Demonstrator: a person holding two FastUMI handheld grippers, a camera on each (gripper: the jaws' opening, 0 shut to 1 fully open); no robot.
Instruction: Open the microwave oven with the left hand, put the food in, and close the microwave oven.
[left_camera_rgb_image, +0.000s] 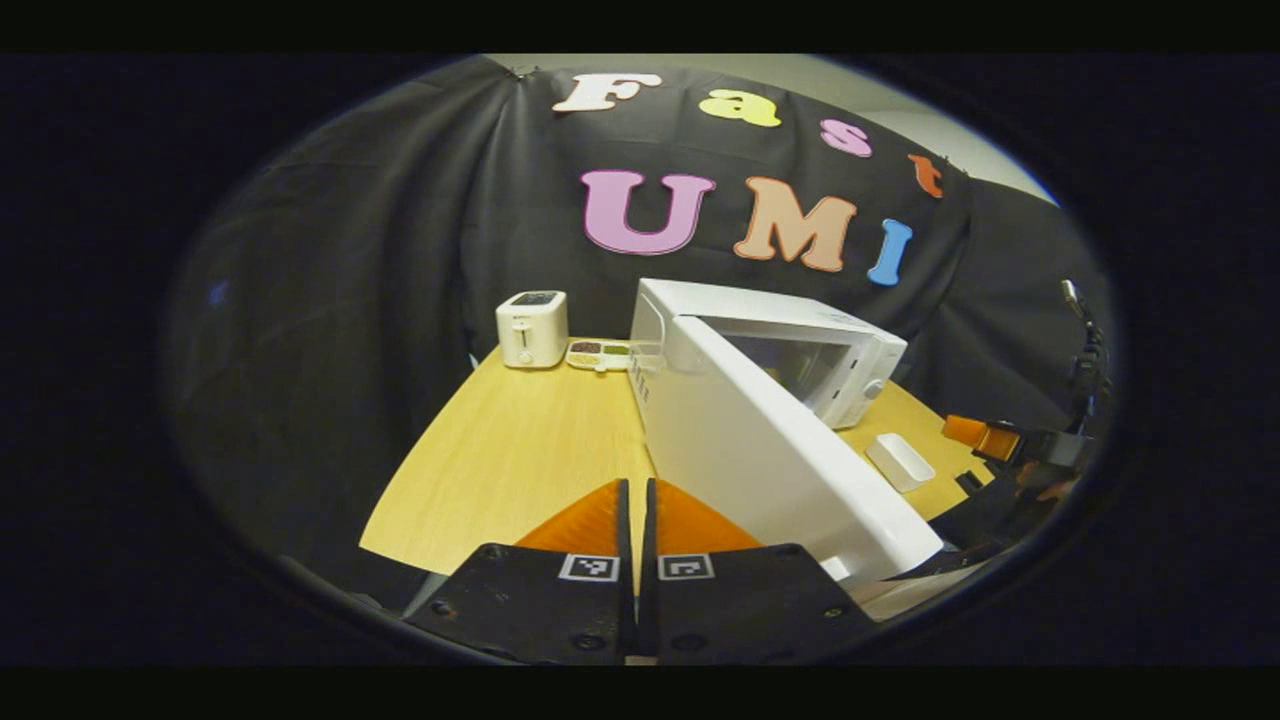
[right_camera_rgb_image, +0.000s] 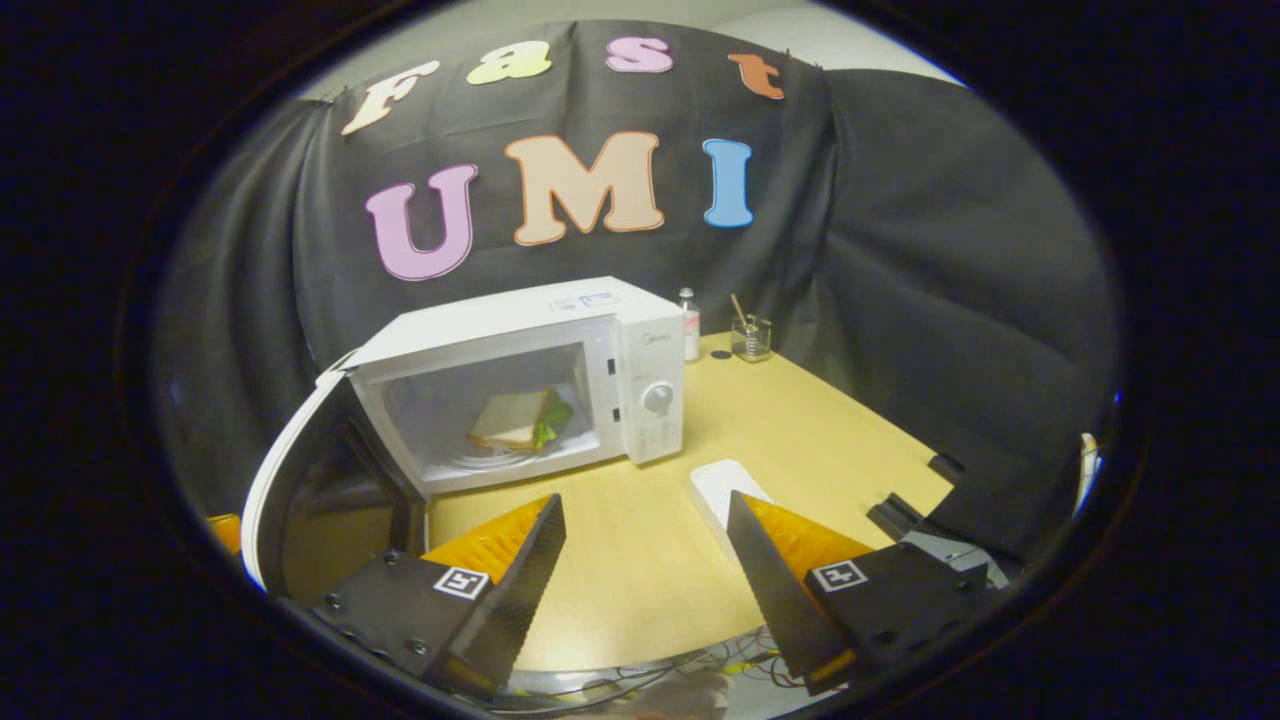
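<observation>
Both views toward the microwave (right_camera_rgb_image: 520, 385) (left nearer, behind its door (left_camera_rgb_image: 780, 450)).

Wooden table (left_camera_rgb_image: 520, 450), light yellow top. Far left corner in the left gripper view: white toaster (left_camera_rgb_image: 532, 328), upright; just beside it a shallow divided dish (left_camera_rgb_image: 598, 355) with dark and greenish contents. Small white rectangular tray (right_camera_rgb_image: 722, 490) lies flat on the table near the front edge. Right gripper view, far edge of the table by the cloth: small bottle (right_camera_rgb_image: 689, 325), and near it a clear glass cup (right_camera_rgb_image: 751, 339) with a stick standing in it.
</observation>
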